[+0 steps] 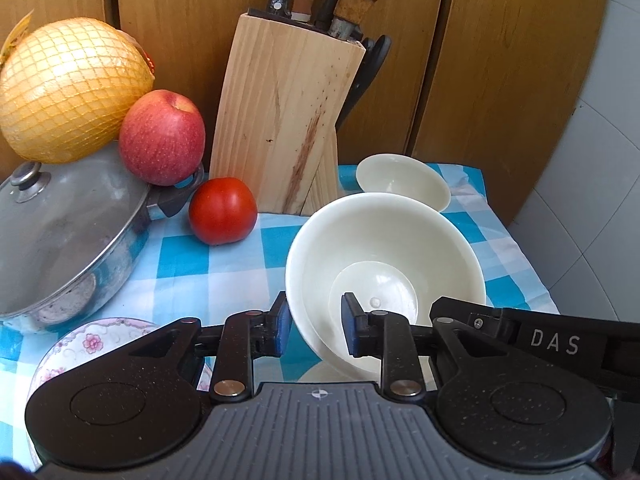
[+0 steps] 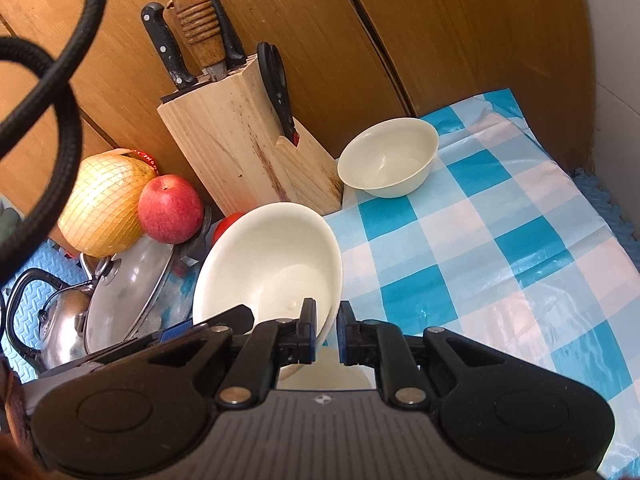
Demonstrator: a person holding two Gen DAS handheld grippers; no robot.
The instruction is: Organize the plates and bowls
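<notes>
Straddling the cream bowl rim, both grippers' fingers flank it.

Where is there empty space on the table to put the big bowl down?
The widest bare stretch is the blue-and-white checked tablecloth, right of the held large cream bowl and in front of the small cream bowl. The left is crowded: lidded steel pan, red apple, red tomato, wooden knife block, with only a narrow gap.

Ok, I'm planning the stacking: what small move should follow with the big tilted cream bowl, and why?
Probably carry the large bowl toward the small bowl: the right hand-held gripper pinches its rim, it hangs tilted, and bare checked cloth lies there.
</notes>
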